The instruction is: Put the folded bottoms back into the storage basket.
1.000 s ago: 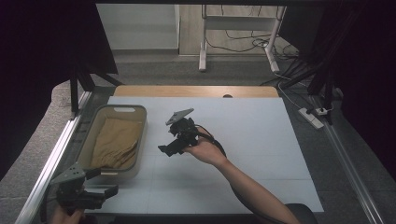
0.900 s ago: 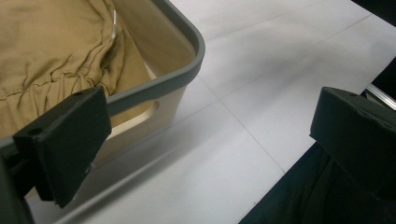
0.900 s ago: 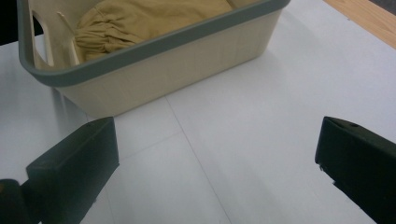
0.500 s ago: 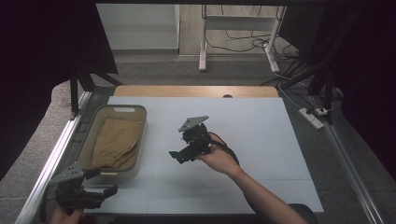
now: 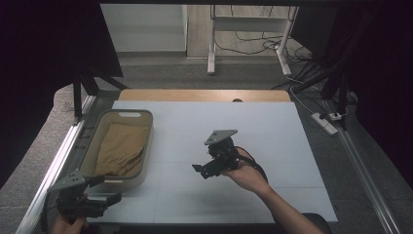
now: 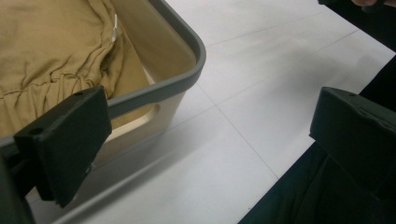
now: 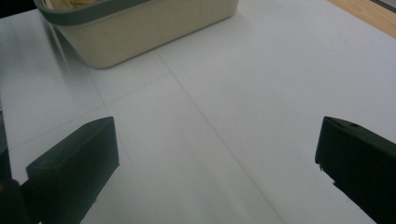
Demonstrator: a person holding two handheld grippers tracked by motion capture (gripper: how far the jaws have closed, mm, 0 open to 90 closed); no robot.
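High view: we see the whole white table (image 5: 272,131), one bin (image 5: 146,146) at its left side with one tan cloth (image 5: 119,148) inside, and two grippers.
Left gripper (image 5: 117,199): we find it at the table's near left corner, just beside the bin's near end; its jaws stand wide and hold nothing.
Right gripper (image 5: 198,170): we see it over the middle of the table, well apart from the bin, jaws pointing toward the bin; they stand wide and hold nothing.
Left gripper view: here we get the cloth (image 6: 51,51) close, gathered in folds with a small white tag, and the bin's grey rim (image 6: 187,77) at a corner.
Right gripper view: we see the bin's cream wall (image 7: 154,28) from the side, across bare table (image 7: 261,79).
Count: one bin, one cloth, two grippers.
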